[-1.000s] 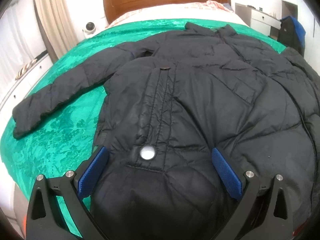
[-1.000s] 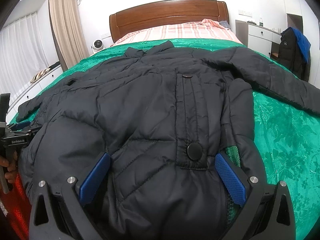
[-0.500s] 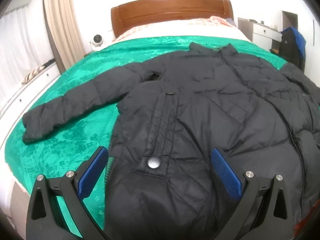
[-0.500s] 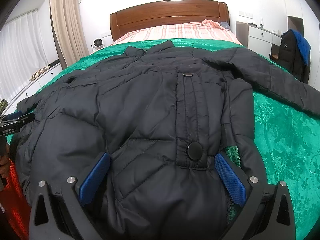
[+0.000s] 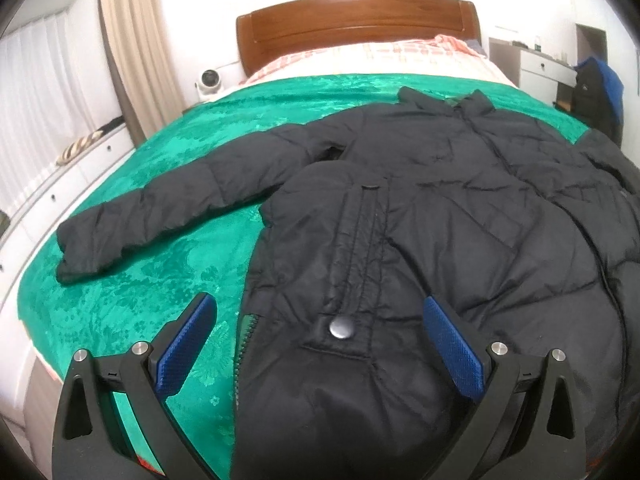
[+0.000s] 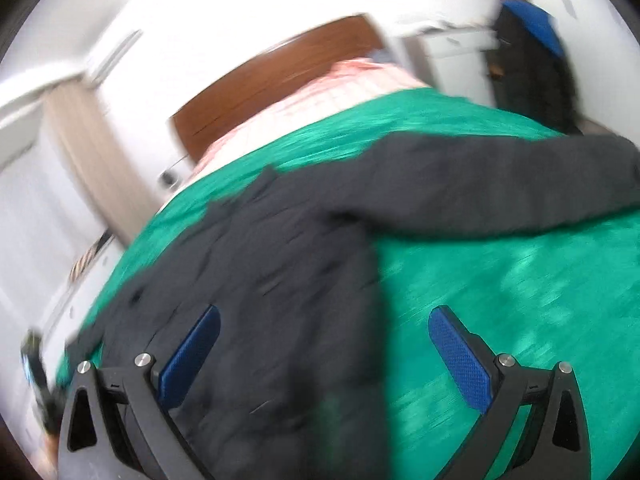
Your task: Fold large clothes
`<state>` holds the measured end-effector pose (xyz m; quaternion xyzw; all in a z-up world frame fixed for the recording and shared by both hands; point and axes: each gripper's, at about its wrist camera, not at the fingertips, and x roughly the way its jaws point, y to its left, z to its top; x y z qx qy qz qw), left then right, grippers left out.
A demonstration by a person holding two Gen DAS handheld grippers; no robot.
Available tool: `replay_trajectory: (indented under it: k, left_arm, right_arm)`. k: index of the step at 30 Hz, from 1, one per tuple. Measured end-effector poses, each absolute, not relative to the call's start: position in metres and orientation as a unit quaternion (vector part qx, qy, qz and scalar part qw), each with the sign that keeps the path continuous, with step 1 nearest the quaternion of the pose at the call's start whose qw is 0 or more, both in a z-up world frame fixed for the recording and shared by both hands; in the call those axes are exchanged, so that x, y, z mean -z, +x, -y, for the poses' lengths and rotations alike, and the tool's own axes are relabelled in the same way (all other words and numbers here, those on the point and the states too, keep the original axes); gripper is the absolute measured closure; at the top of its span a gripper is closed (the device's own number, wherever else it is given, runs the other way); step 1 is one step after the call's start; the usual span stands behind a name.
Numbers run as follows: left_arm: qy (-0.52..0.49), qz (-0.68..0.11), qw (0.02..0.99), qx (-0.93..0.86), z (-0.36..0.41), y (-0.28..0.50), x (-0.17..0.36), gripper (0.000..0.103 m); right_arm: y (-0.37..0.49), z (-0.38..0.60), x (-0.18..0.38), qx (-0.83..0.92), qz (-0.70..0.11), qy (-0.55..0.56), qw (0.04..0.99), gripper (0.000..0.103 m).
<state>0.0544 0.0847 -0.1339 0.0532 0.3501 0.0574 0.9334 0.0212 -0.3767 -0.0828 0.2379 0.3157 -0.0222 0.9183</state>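
Presently on record: one black quilted coat (image 5: 420, 216), spread front-up across a green bedspread (image 5: 168, 280), collar toward the wooden headboard (image 5: 356, 24).

- Sleeve (image 5: 168, 208): stretched out flat over the bedspread, cuff near the bed's edge, in the left wrist view.
- Snap button (image 5: 340, 327): at the foot of the stitched front placket, lying between the two blue pads.
- Left gripper (image 5: 320, 344): jaws spread wide, holding nothing; one blue pad (image 5: 186, 344) over green cloth, the other over the coat's lower body.
- Right gripper (image 6: 324, 354): jaws likewise spread wide and holding nothing. This view is tilted and heavily blurred. One pad sits over the coat's dark body (image 6: 260, 320), the other over bare bedspread (image 6: 500, 280).
- Second sleeve (image 6: 500, 184): runs outward across the green cloth, in the right wrist view.
- Surroundings: beige curtain (image 5: 132, 48), small white fan (image 5: 209, 80) beside the headboard, pink checked bedding (image 5: 400, 50), white dresser (image 5: 540, 68), dark garment with blue lining (image 5: 600, 92) hanging near it.
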Motion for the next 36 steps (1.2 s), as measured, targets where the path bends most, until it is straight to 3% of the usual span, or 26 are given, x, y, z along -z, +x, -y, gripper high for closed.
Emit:
replay_trajectory:
  k: [5, 10, 12, 14, 15, 16, 17, 20, 28, 31, 34, 36]
  left_arm:
    - [0.046, -0.345, 0.936, -0.06, -0.091, 0.054, 0.134, 0.0]
    - [0.026, -0.358, 0.931, -0.069, -0.102, 0.06, 0.139, 0.0]
    - [0.022, -0.364, 0.928, -0.072, -0.104, 0.062, 0.142, 0.0]
    - [0.02, -0.368, 0.927, -0.073, -0.103, 0.064, 0.144, 0.0]
    - [0.02, -0.369, 0.927, -0.072, -0.102, 0.063, 0.144, 0.0]
    - [0.021, -0.368, 0.927, -0.07, -0.101, 0.063, 0.145, 0.0]
    - [0.022, -0.367, 0.927, -0.068, -0.1, 0.063, 0.145, 0.0]
    - [0.027, -0.365, 0.929, -0.06, -0.097, 0.061, 0.146, 0.0]
    - [0.017, -0.371, 0.928, -0.043, -0.094, 0.065, 0.15, 0.0]
    - [0.01, -0.37, 0.928, -0.043, -0.095, 0.063, 0.15, 0.0]
    - [0.005, -0.372, 0.927, -0.045, -0.098, 0.062, 0.153, 0.0]
    - [0.006, -0.372, 0.927, -0.045, -0.098, 0.062, 0.154, 0.0]
  right_arm:
    - [0.024, 0.507, 0.116, 0.135, -0.305, 0.414, 0.847, 0.0]
    - [0.009, 0.595, 0.153, 0.203, -0.222, 0.554, 0.776, 0.004]
    - [0.013, 0.619, 0.161, 0.218, -0.2, 0.581, 0.758, 0.013]
    - [0.019, 0.632, 0.161, 0.241, -0.204, 0.575, 0.755, 0.038]
    - [0.023, 0.637, 0.16, 0.253, -0.213, 0.563, 0.758, 0.045]
    - [0.029, 0.64, 0.155, 0.269, -0.231, 0.537, 0.766, 0.065]
    - [0.034, 0.641, 0.147, 0.282, -0.249, 0.504, 0.777, 0.075]
    - [0.059, 0.618, 0.094, 0.289, -0.27, 0.375, 0.839, 0.083]
    - [0.158, 0.437, -0.094, 0.045, -0.204, 0.164, 0.964, 0.084]
    - [0.193, 0.342, -0.122, -0.057, -0.203, 0.118, 0.971, 0.084]
    - [0.226, 0.251, -0.11, -0.12, -0.222, 0.098, 0.963, 0.083]
    - [0.247, 0.214, -0.088, -0.148, -0.251, 0.112, 0.95, 0.058]
